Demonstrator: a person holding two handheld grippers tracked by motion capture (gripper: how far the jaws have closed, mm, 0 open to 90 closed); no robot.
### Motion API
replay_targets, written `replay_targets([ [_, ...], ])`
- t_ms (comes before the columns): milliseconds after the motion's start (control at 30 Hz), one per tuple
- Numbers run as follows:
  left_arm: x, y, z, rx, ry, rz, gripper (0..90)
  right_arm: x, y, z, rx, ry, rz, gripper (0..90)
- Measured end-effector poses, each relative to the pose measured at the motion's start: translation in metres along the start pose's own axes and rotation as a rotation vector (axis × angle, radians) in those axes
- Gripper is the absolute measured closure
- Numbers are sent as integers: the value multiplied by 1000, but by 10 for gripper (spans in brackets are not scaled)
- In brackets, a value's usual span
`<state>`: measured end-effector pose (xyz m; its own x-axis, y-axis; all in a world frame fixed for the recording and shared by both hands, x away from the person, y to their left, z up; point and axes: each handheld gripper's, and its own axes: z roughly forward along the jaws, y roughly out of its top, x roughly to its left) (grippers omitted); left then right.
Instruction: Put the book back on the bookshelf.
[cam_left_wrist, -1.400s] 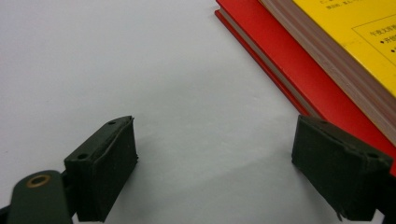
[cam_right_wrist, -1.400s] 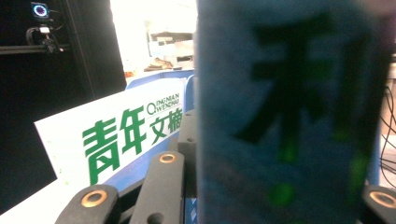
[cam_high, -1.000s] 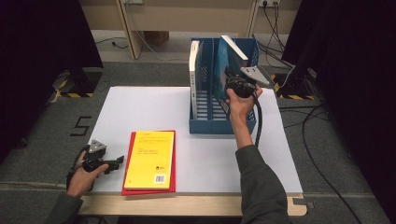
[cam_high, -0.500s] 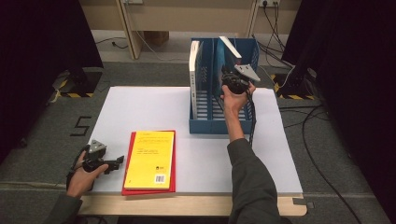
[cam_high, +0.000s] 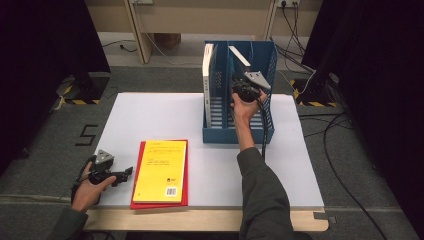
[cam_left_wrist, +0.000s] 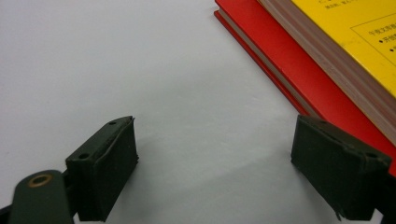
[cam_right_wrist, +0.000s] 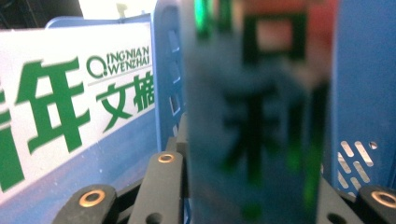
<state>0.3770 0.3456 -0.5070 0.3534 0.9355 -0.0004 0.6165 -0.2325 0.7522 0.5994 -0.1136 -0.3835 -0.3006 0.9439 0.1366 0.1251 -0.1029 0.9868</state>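
Observation:
My right gripper (cam_high: 243, 90) is shut on a thin white-edged book (cam_high: 239, 56) and holds it tilted over the right compartment of the blue file rack (cam_high: 239, 135). In the right gripper view that book (cam_right_wrist: 257, 116) stands blurred between my jaws, with the rack's divider (cam_right_wrist: 166, 70) just left of it. A white book with green lettering (cam_high: 207, 65) stands in the left compartment (cam_right_wrist: 70, 107). My left gripper (cam_high: 125, 173) rests open on the table, left of a yellow book (cam_high: 160, 170) that lies on a red one (cam_high: 142, 202). Nothing lies between its jaws in the left gripper view (cam_left_wrist: 215, 172).
The white tabletop (cam_high: 150, 115) spreads wide to the left of the rack. The stacked books' corner (cam_left_wrist: 289, 60) lies close to my left gripper's right jaw. Cables trail on the floor to the right (cam_high: 345, 150).
My right gripper has carried the book leftward and down, from above the rack's right edge into its right compartment. The left hand has stayed still.

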Motion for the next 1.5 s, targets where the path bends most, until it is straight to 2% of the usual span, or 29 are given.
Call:
replay_targets([
  [100,-1,0,0,-3,3,2,134,0,-6,1,36,-8,-7,736],
  [367,0,0,0,-1,1,0,133,0,-4,-2,55,3,-18,733],
  [633,-1,0,0,-3,6,4,133,-3,-11,-18,80,39,-17,719],
  [933,0,0,0,-1,1,0,134,2,-9,-29,85,66,-55,697],
  [1200,-1,0,0,-5,5,4,135,-4,-10,-53,68,113,-28,677],
  [1500,-1,0,0,-5,4,3,134,-14,-21,-77,79,171,-74,691],
])
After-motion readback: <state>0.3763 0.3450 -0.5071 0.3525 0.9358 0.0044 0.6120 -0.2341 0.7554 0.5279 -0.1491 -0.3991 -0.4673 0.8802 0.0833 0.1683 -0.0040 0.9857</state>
